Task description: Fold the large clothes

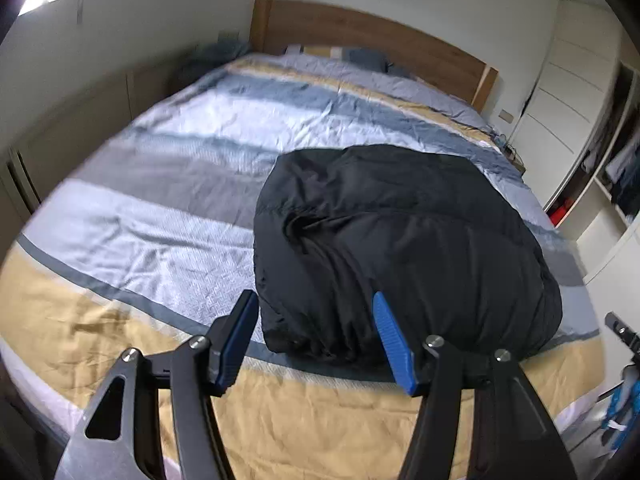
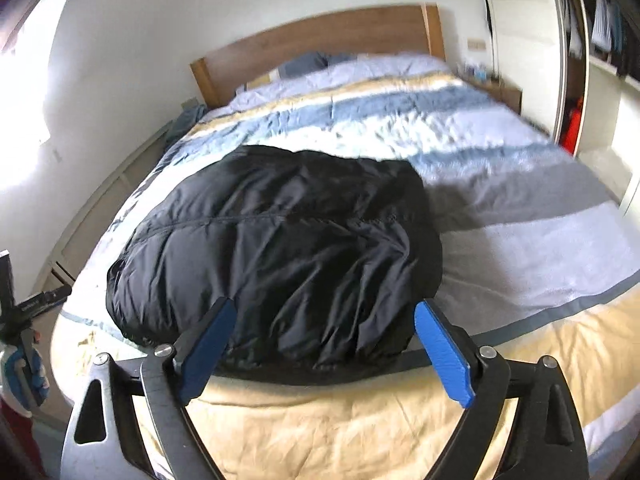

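Observation:
A black padded jacket [image 1: 404, 248] lies folded into a compact bundle on the striped bedspread [image 1: 168, 184]. It also shows in the right wrist view [image 2: 280, 256]. My left gripper [image 1: 316, 300] is open and empty, just short of the bundle's near left corner. My right gripper [image 2: 324, 308] is open and empty, its fingers spread in front of the bundle's near edge. Neither gripper touches the jacket. The right gripper shows at the far right of the left wrist view [image 1: 624, 336].
The bed has a wooden headboard [image 1: 372, 40] and pillows [image 2: 312, 62] at the far end. A white wardrobe [image 1: 568, 92] with open shelves stands to the right. A bedside table [image 2: 500, 88] sits by the headboard. Low cabinets [image 1: 68, 140] line the left wall.

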Motion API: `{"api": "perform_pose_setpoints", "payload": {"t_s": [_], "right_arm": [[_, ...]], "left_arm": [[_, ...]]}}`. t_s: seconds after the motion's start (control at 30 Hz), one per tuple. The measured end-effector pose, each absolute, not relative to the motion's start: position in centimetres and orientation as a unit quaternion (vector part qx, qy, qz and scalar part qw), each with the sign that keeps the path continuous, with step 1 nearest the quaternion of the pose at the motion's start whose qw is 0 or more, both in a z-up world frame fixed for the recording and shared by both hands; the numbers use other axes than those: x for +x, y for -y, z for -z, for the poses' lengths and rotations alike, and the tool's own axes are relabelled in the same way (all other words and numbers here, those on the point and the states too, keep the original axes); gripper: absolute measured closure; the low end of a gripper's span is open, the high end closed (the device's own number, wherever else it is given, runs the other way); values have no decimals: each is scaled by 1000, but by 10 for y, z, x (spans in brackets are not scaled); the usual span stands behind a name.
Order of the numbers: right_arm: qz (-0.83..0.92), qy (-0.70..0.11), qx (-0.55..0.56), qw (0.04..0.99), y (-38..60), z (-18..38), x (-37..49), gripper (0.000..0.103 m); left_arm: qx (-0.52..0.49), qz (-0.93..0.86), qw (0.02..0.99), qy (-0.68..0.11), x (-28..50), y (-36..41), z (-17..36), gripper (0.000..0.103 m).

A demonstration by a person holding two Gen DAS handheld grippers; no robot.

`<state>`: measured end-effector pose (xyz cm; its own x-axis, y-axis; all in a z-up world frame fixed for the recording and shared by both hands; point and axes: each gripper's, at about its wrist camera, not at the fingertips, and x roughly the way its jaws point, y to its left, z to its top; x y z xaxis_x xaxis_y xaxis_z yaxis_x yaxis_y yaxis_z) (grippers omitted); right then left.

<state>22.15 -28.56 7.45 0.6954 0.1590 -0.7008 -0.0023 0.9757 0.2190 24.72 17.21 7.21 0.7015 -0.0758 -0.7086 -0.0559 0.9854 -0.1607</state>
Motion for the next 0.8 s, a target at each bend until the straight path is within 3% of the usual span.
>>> {"api": "perform_pose_setpoints", "payload": {"t_s": [0.17, 0.27, 0.8], "right_arm": [[-20, -365, 62, 929, 266, -88, 179, 6], [-6, -349, 36, 936, 255, -96, 156, 3], [36, -262, -24, 964, 232, -142, 73, 0]], "left_arm": [[-58, 5, 933, -354, 202, -135, -92, 44], [-37, 1, 937, -347, 179, -119, -97, 36], [9, -26, 962, -273, 94, -64, -121, 34]]}}
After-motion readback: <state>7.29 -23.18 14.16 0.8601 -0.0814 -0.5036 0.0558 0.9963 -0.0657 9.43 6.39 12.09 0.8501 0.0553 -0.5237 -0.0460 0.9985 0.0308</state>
